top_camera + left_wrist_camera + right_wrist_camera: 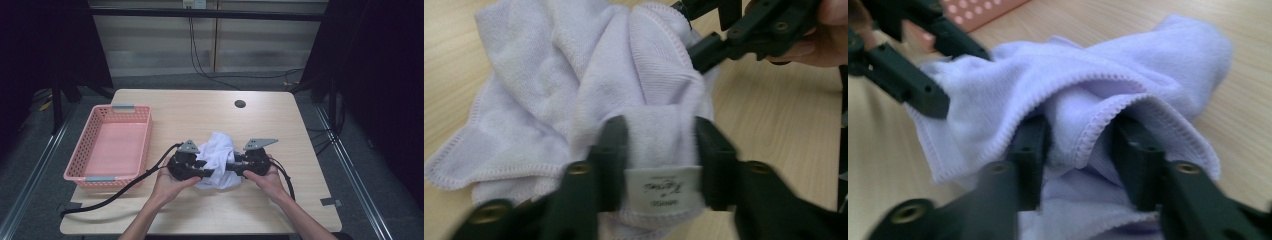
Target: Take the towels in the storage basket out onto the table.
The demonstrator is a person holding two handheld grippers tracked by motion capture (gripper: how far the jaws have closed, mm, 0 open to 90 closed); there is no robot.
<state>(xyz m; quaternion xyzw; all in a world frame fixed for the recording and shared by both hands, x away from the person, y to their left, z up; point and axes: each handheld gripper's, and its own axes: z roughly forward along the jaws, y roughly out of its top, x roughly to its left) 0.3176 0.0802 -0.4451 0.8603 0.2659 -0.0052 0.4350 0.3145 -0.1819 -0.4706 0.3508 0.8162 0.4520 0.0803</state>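
A crumpled white towel (217, 150) lies on the wooden table between my two grippers. My left gripper (209, 170) comes at it from the left, and my right gripper (233, 165) from the right. In the left gripper view a fold of the towel (624, 75) with a sewn label fills the space between my left gripper's (661, 132) jaws, which are partly closed around it without squeezing it flat. In the right gripper view a hemmed fold of the towel (1098, 75) lies loosely between my right gripper's (1080, 132) jaws and drapes over them.
A pink plastic basket (145, 135) stands empty at the table's left side. A small round hole (240, 104) sits near the far edge. Black cables trail from both grippers toward the front edge. Bare wood surrounds the towel.
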